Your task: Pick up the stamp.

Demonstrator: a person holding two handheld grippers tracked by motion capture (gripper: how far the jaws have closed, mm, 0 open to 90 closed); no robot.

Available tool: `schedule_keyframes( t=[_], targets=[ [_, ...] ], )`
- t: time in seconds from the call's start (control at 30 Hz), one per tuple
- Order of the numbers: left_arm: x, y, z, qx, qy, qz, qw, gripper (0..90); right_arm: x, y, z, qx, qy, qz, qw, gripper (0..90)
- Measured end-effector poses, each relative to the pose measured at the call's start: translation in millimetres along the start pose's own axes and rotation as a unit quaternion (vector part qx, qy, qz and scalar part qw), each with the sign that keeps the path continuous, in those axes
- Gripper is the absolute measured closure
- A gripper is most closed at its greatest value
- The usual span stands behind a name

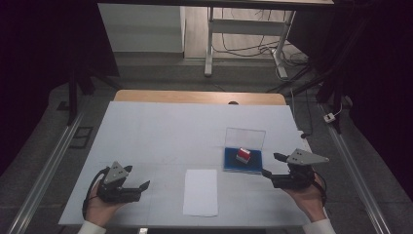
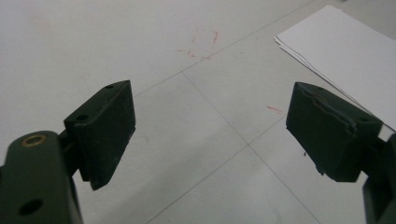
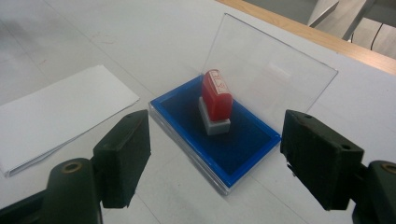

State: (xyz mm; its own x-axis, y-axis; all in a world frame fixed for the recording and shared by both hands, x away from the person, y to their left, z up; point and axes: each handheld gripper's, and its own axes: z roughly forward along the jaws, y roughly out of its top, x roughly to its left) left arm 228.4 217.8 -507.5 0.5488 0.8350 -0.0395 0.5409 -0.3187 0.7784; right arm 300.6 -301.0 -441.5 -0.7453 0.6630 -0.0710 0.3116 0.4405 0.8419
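A red stamp (image 1: 243,155) (image 3: 216,96) with a grey base stands upright on a blue ink pad (image 1: 231,161) (image 3: 243,144), whose clear lid (image 1: 245,137) (image 3: 271,70) is raised behind it. A white sheet of paper (image 1: 200,191) (image 2: 345,46) (image 3: 51,116) lies flat left of the pad. My right gripper (image 1: 271,165) (image 3: 215,158) is open, just right of the pad, jaws empty and aimed at the stamp. My left gripper (image 1: 142,189) (image 2: 210,130) is open over bare table, left of the paper, with nothing between its jaws.
A white table cover (image 1: 160,131) spans the work surface, with faint red marks (image 2: 203,44) on it. The wooden table edge (image 1: 195,96) runs along the back. Beyond stand desk legs (image 1: 209,44) and floor cables (image 1: 248,48).
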Motion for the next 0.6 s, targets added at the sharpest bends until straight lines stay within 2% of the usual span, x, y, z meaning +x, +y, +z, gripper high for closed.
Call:
schedule_keyframes(
  t=[0.23, 0.4, 0.6],
  targets=[
    [1.3, -0.6, 0.2, -0.001, -0.001, -0.003, 1.0, 16.2, -2.1, 8.5, 5.6, 0.004, 0.007, 0.003, 1.0, 24.0],
    [3.0, -1.5, 0.1, -0.001, -0.003, -0.005, 1.0, 16.3, -0.9, 24.5, 20.0, 0.028, 0.019, -0.003, 0.9994, 26.1],
    [3.5, -1.6, 0.0, -0.002, -0.004, -0.004, 1.0, 16.3, 0.2, 37.4, 32.3, 0.043, 0.028, -0.005, 0.9987, 26.0]
  ],
)
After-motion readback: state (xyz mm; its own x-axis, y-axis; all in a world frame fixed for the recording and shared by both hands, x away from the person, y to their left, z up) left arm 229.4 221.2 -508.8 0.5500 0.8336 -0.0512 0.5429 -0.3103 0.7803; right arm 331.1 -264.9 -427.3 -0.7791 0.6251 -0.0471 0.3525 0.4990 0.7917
